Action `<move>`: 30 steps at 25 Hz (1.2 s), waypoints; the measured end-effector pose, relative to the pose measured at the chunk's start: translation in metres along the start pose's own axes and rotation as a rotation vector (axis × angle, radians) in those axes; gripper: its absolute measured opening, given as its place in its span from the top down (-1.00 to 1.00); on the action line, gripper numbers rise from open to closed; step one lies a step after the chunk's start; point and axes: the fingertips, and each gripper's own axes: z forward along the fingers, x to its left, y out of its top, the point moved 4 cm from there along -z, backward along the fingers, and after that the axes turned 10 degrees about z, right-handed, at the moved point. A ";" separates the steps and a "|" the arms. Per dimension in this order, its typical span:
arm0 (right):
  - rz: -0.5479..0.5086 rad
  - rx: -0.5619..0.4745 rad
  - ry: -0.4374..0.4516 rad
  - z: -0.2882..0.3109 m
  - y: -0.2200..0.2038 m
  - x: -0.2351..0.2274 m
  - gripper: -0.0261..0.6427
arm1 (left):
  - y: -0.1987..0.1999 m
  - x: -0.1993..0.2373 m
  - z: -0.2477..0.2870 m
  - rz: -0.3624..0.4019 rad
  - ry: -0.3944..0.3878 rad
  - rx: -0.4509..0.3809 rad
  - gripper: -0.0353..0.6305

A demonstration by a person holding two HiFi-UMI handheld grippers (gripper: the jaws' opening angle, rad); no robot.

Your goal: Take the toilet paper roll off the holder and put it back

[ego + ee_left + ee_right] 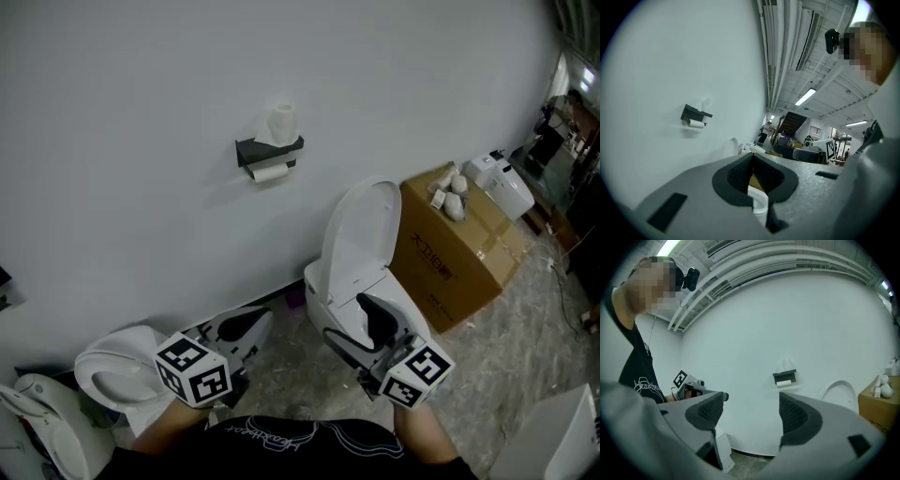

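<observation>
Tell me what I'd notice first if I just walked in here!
The black toilet paper holder stands out on the white wall, with a roll hanging under it and a spare roll standing on top. Lower right sits a white toilet with its lid up, beside a big cardboard box. Nearest you, the left gripper is shut and the right gripper open, both empty.

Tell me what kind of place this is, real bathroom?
Probably a warehouse or test-hall mock-up, not a real bathroom: a toilet stands by a cardboard box, a toilet paper holder hangs on a bare white wall, and exposed ceiling pipes run overhead.
</observation>
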 end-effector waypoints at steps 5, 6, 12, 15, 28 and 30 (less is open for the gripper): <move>-0.012 -0.002 0.018 0.007 0.019 -0.034 -0.17 | 0.015 0.008 0.038 0.016 -0.002 -0.034 0.88; -0.013 -0.005 0.023 0.008 0.021 -0.039 -0.17 | 0.017 0.010 0.042 0.019 0.000 -0.041 0.88; -0.025 0.000 0.049 0.025 0.028 -0.060 -0.17 | 0.021 0.024 0.054 0.027 0.029 -0.067 0.88; -0.021 0.009 0.065 0.037 0.030 -0.068 -0.17 | 0.019 0.033 0.055 0.021 0.049 -0.067 0.88; -0.014 0.005 0.090 0.112 0.058 -0.112 -0.16 | 0.038 0.112 0.089 0.006 0.073 -0.046 0.88; -0.017 0.001 0.085 0.128 0.064 -0.121 -0.17 | 0.042 0.129 0.096 0.006 0.072 -0.041 0.88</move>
